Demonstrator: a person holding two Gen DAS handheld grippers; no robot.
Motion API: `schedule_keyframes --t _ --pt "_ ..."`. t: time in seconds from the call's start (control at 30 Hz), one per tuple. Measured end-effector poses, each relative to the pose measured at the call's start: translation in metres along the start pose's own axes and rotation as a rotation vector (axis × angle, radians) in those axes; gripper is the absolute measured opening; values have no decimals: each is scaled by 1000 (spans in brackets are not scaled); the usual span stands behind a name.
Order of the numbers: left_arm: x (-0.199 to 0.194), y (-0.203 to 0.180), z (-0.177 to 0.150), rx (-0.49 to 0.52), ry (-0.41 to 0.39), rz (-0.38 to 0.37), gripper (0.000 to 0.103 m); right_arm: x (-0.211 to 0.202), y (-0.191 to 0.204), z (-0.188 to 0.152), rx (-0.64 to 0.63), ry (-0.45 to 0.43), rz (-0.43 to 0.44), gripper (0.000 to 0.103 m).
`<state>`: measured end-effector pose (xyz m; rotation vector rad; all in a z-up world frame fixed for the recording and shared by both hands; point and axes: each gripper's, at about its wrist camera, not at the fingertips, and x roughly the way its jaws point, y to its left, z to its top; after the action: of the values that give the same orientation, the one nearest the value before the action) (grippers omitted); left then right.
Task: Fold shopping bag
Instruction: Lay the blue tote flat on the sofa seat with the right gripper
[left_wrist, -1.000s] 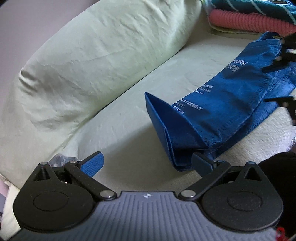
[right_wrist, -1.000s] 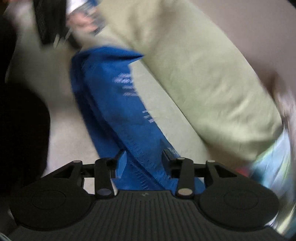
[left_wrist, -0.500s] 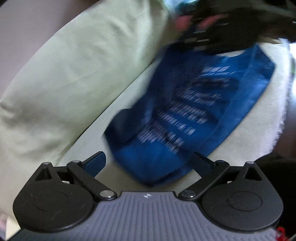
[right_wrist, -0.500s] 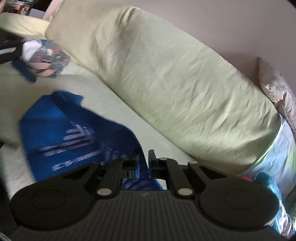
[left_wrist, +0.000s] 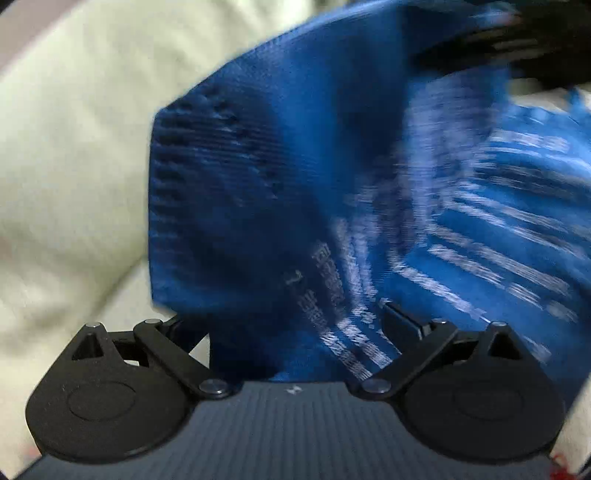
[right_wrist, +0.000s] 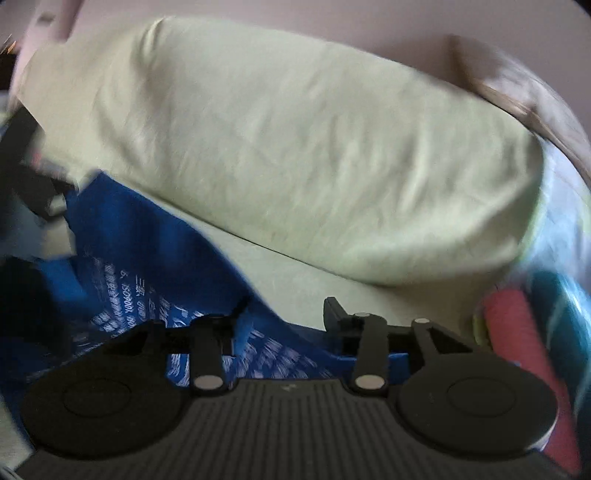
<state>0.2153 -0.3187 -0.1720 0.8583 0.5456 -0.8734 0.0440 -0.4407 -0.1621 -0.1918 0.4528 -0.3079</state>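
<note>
The blue shopping bag with white print fills most of the left wrist view, blurred by motion, one end raised and folded over. My left gripper is open, its fingers wide apart with the bag's near edge lying between them. The dark blur at the top right is the other gripper. In the right wrist view the bag lies low at the left on the pale green seat. My right gripper is open, and bag fabric lies under its left finger.
A big pale green cushion runs along the back, also seen as the cushion on the left. A pink rolled towel and teal cloth lie at the right. A brownish cushion sits at the far right.
The right gripper, shut on the bag's edge half a second ago, has opened. The bag's far end has been carried over toward the left gripper, which is now close against the bag.
</note>
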Motion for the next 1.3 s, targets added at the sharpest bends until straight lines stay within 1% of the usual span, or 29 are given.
schedule_keyframes --t 0.03,0.1,0.13,0.17,0.2,0.23,0.27,0.3,0.33,0.4,0.43,0.47,0.53,0.6,0.67,0.73,0.77,0.8,0.83,0.87,0.9,0.97,1.03,1.07,1.13,1.2,1.23,1.27,1.3 --pt "7 6 0 -59 24 -12 100 -9 -1 -9 31 13 -17 37" --pt "18 21 -1 -199 60 -60 101 -17 -7 -28 88 54 -62 35" --pt "22 27 -2 -253 77 -80 102 -20 -11 -36 105 56 -69 35" --pt "24 31 -3 -291 93 -96 102 -23 -13 -42 120 53 -69 31" --pt "27 36 -4 -330 110 -113 102 -27 -14 -45 125 29 -43 26" --pt "30 40 -5 -369 126 -129 103 -35 -10 -45 117 -16 -26 23" --pt "32 45 -6 -408 142 -146 103 -44 -4 -44 99 -66 -14 24" --pt "33 47 -7 -426 149 -154 103 -55 4 -44 77 -126 12 24" --pt "32 46 -9 -427 147 -156 103 -64 11 -45 59 -175 40 22" --pt "31 46 -11 -426 143 -154 103 -79 26 -45 12 -234 60 22" --pt "30 45 -12 -426 141 -152 103 -82 32 -47 -18 -226 72 22" --pt "29 44 -13 -426 139 -150 103 -75 38 -49 -57 -170 73 22" --pt "26 44 -16 -421 132 -147 103 -51 42 -57 -123 -76 16 19" --pt "19 41 -19 -399 121 -116 103 -22 26 -62 -98 -67 -46 19" --pt "7 34 -25 -341 85 -55 101 16 -3 -55 -66 -25 -79 19" --pt "-8 28 -33 -274 39 16 98 49 -25 -49 -47 36 -81 21" --pt "-17 25 -37 -245 10 51 96 71 -35 -44 -32 115 -60 21" --pt "-27 22 -40 -217 -22 83 82 89 -42 -41 -15 178 -50 21" --pt "-37 19 -43 -183 -58 112 63 105 -47 -39 -2 238 -39 21" --pt "-47 14 -45 -145 -93 138 56 121 -48 -38 -6 305 -18 21" --pt "-56 9 -46 -100 -123 156 50 129 -46 -37 -20 327 -21 21" --pt "-70 -1 -43 7 -173 172 50 133 -39 -35 -46 323 -30 22" --pt "-74 -8 -32 96 -202 147 51 130 -34 -37 -43 308 -28 22" --pt "-72 -8 -24 128 -202 121 52 127 -32 -39 -39 299 -25 22" --pt "-49 -3 -3 151 -155 45 54 116 -26 -43 -34 286 -27 23" --pt "-19 8 3 118 -63 -14 56 102 -22 -46 -30 283 -38 28" --pt "-4 14 4 95 -12 -41 57 87 -19 -52 -27 282 -62 37" --pt "6 20 1 43 9 -64 57 73 -15 -58 -21 279 -86 44" --pt "10 28 -4 -34 4 -84 58 64 -5 -65 -4 274 -104 45"
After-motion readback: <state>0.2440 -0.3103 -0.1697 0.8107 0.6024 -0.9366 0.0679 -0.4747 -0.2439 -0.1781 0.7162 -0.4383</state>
